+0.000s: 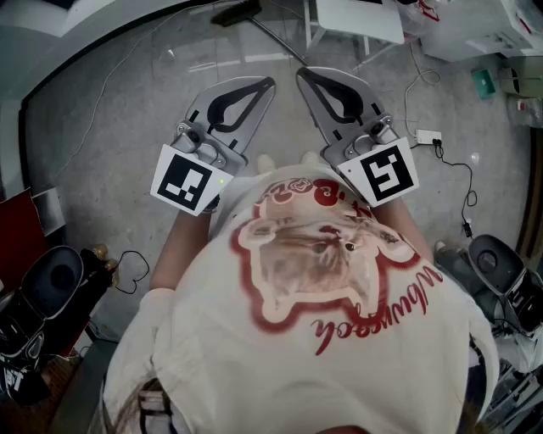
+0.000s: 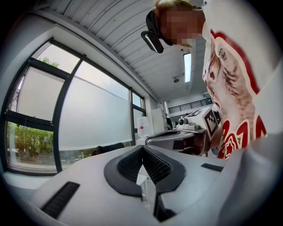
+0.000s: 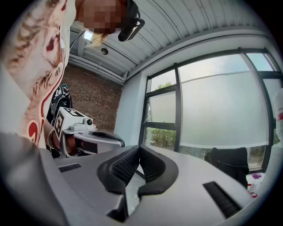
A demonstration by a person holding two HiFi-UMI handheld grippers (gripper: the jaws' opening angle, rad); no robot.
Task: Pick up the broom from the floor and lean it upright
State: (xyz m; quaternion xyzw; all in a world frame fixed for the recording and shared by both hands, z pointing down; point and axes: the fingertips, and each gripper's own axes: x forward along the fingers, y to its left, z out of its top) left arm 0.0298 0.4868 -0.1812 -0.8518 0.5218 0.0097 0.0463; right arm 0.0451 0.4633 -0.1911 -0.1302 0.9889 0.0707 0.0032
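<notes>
The broom [image 1: 254, 21] lies on the grey floor at the top of the head view, its dark brush head to the left and its thin handle running down to the right. Both grippers are held level in front of the person's chest, well short of the broom. The left gripper [image 1: 270, 82] is shut with nothing between its pads, and its own view shows the black pads [image 2: 152, 164] meeting at the tip. The right gripper [image 1: 301, 75] is likewise shut and empty, its pads [image 3: 148, 167] touching. Each gripper shows in the other's view, the right gripper [image 2: 177, 137] and the left gripper [image 3: 95, 137].
A white table [image 1: 356, 19] stands just beyond the broom. A power strip [image 1: 428, 136] and cables trail over the floor at the right. Dark gear [image 1: 51, 284] sits at the lower left, and more dark gear [image 1: 501, 258] lies at the right. Tall windows [image 2: 93, 114] fill the gripper views.
</notes>
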